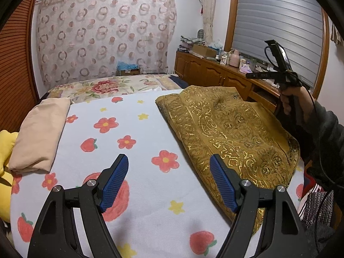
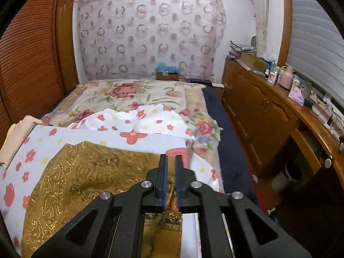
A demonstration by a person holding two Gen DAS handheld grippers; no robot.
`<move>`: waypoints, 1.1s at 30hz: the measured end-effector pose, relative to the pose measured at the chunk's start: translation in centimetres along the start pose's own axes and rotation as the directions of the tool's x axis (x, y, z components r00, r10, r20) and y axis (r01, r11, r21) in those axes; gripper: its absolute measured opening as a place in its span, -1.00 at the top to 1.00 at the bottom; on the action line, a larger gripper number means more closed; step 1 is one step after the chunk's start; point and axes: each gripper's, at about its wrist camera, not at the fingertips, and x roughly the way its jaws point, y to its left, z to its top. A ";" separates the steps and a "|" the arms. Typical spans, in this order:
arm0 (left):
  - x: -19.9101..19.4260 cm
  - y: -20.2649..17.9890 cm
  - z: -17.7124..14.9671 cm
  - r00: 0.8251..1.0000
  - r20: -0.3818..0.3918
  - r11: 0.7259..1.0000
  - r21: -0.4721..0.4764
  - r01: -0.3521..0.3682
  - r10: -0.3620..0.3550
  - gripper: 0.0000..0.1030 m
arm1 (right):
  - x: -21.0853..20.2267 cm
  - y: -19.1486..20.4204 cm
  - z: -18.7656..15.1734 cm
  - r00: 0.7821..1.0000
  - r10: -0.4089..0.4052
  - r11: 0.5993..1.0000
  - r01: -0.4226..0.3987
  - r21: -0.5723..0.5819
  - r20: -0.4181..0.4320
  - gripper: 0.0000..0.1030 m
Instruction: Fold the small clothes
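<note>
Gold garment (image 1: pixel 228 126), just one, lies spread on the flowered sheet (image 1: pixel 137 142), one beige folded cloth (image 1: pixel 40 133) far left. Left gripper (image 1: pixel 169 179) fingers wide, beside its edge; right gripper (image 2: pixel 171 180) fingers nearly together, pinching a gold fold.

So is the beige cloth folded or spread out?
Folded: the beige cloth lies as a thick, neat rectangle with a doubled edge.
</note>
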 end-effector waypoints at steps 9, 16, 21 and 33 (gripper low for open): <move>4.9 -0.7 4.9 0.999 -0.048 0.997 0.076 0.018 -0.014 -0.53 | 2.3 -0.7 -0.6 0.995 0.069 0.995 -0.073 -0.068 -0.069 0.09; 9.6 -0.2 8.7 0.997 -0.082 0.997 0.077 0.012 -0.005 -0.53 | 7.6 -3.4 1.9 0.986 0.101 0.994 -0.107 -0.035 -0.133 0.09; 13.4 -0.1 10.0 0.992 -0.125 0.997 0.080 0.002 0.008 -0.53 | 8.7 -5.1 2.7 0.968 0.217 0.976 -0.219 0.001 -0.127 0.37; 20.4 0.9 11.6 0.979 -0.204 0.998 0.063 -0.009 0.022 -0.53 | 9.2 -8.9 0.2 0.971 0.209 0.974 -0.218 -0.067 -0.117 0.91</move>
